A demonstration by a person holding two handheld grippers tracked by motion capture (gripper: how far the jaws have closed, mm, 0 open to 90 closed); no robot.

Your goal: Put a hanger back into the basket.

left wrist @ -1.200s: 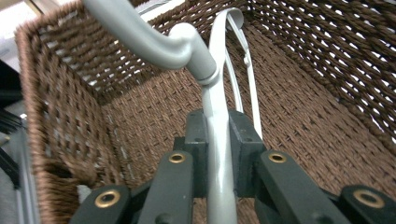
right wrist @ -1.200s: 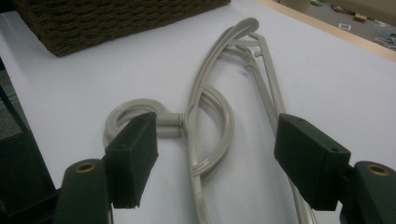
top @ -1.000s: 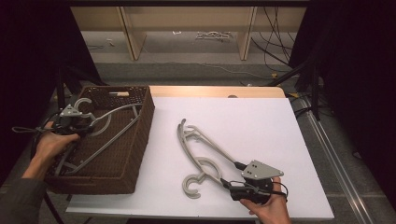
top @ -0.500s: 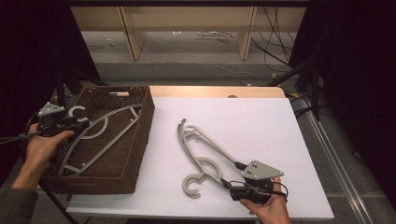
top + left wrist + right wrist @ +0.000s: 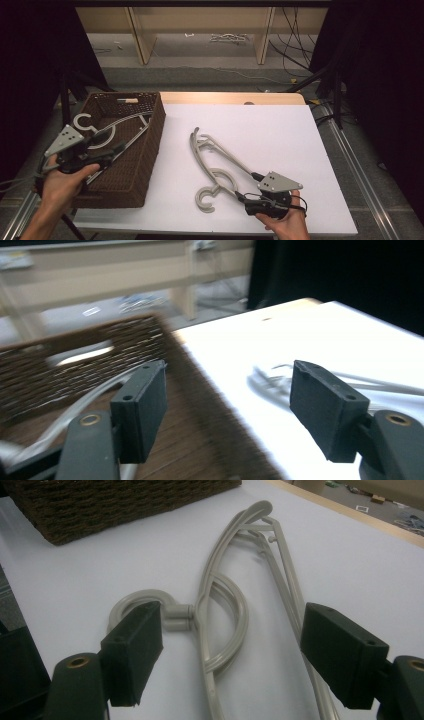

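Bright, even light falls on the white table [image 5: 280, 135] amid dark surroundings; the left gripper view is motion-blurred.

Left gripper view motion-blurred: brown woven wicker basket [image 5: 100, 360] smeared at centre left, pale grey plastic hangers [image 5: 280, 380] on white table indistinct. Right gripper view: stacked hangers cut off at bottom edge, basket cropped at upper left.

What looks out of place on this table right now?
Little stands out. The hanger in the basket lies tilted, its hook poking over the left rim. The hangers on the table lie overlapped and tangled, not neatly stacked.
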